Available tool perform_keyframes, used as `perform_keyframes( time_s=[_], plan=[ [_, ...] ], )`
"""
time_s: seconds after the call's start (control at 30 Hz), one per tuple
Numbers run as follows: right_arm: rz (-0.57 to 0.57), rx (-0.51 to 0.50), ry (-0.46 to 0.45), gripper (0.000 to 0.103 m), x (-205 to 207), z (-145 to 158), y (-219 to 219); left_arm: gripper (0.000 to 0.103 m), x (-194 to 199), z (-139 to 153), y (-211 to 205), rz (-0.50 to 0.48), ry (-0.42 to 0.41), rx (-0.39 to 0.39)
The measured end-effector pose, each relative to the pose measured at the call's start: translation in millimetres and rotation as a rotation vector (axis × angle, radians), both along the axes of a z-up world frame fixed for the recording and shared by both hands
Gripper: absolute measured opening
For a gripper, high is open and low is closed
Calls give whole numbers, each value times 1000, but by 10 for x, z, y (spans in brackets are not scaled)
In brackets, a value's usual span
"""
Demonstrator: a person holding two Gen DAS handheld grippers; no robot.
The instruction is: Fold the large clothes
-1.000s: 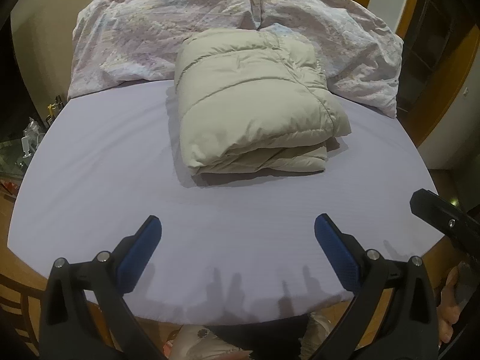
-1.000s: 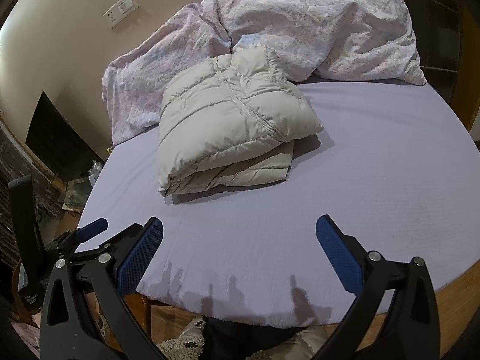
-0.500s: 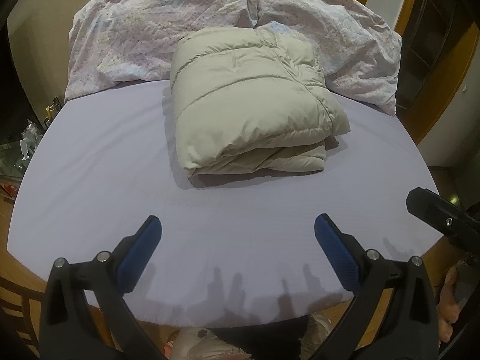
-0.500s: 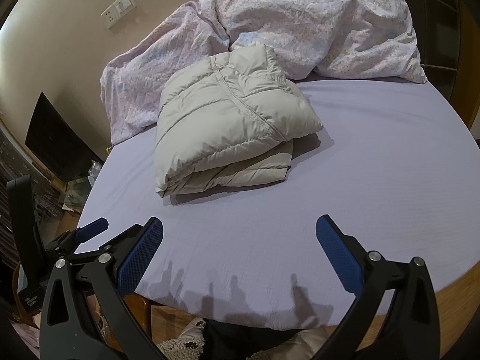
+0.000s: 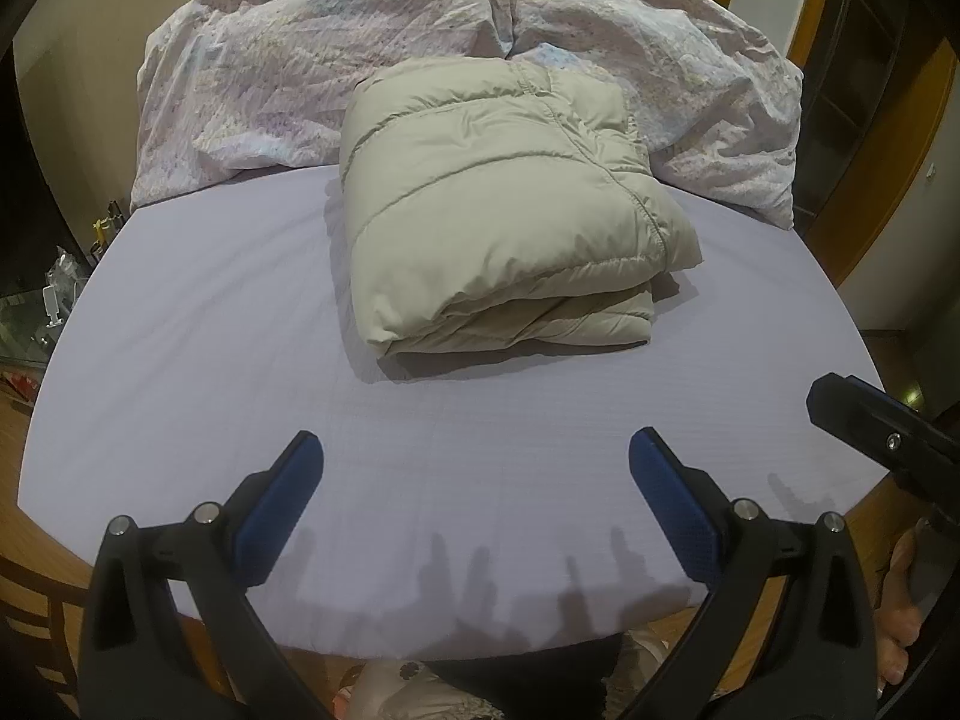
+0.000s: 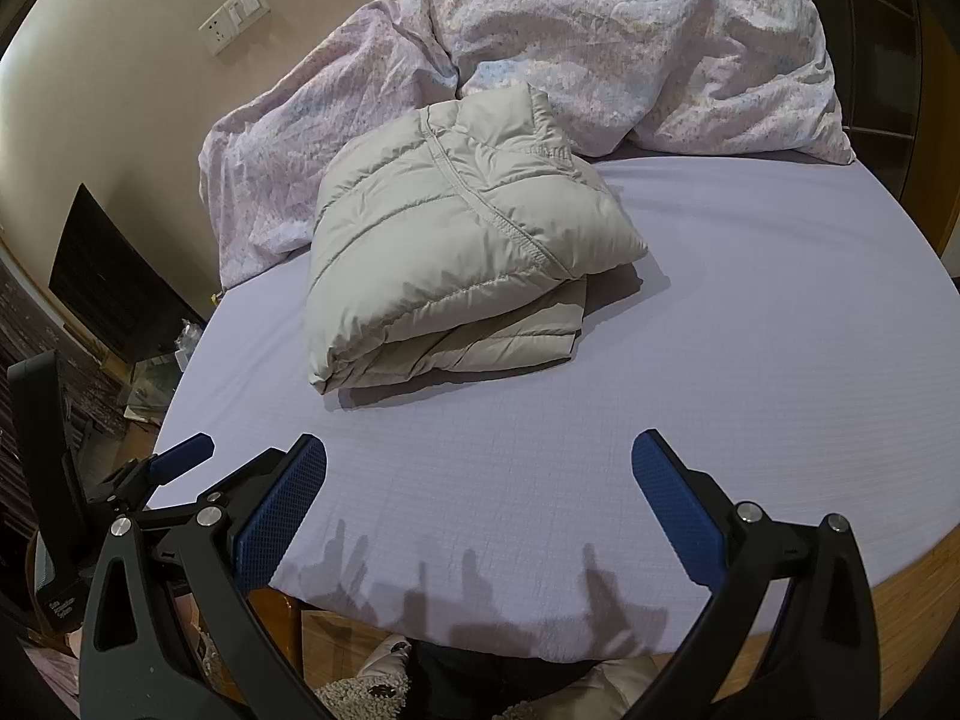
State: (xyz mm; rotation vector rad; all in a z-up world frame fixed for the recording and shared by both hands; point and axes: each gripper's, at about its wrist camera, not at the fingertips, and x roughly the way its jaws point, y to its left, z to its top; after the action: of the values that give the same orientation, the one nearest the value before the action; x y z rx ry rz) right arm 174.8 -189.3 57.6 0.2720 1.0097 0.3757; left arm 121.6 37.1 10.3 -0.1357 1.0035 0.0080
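Note:
A beige puffer jacket (image 5: 504, 210) lies folded into a thick square bundle in the middle of the lavender bed sheet (image 5: 210, 330). The right wrist view shows the same jacket (image 6: 456, 240) from its right side, on the sheet (image 6: 750, 330). My left gripper (image 5: 474, 480) hangs open over the sheet near the bed's front edge, well short of the jacket. My right gripper (image 6: 480, 480) is open too, with nothing between its blue pads. Each gripper shows at the edge of the other's view: the right gripper (image 5: 882, 432) and the left gripper (image 6: 174, 456).
A crumpled floral duvet (image 5: 360, 72) is heaped at the head of the bed, just behind the jacket. A wooden bed frame (image 6: 912, 588) rims the mattress. A wall socket panel (image 6: 234, 15) sits on the beige wall, and cluttered items (image 5: 54, 294) stand left of the bed.
Both grippers have drifted slightly closer to the jacket, which looms a little larger. Their jaws stay open, and the jacket has not moved.

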Motion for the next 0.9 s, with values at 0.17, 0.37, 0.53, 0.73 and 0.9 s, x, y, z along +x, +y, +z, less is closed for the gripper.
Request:
perform_keyframes(
  time_s=[0.17,0.37,0.53,0.73,0.9],
  plan=[
    [-4,0,-1,102,7,-8,-3,101,-1,1,-6,-1,1,0],
    [-3,-1,-2,102,15,1,-16,101,0,13,-20,-11,-1,3],
    [-3,-2,-2,102,14,-1,-14,101,1,13,-26,-12,-1,3],
    [-4,-1,-1,102,13,-3,-13,101,-2,8,-26,-11,-1,2],
    [-2,-1,-1,102,16,-2,-9,101,0,5,-24,-12,-1,1]
  ],
)
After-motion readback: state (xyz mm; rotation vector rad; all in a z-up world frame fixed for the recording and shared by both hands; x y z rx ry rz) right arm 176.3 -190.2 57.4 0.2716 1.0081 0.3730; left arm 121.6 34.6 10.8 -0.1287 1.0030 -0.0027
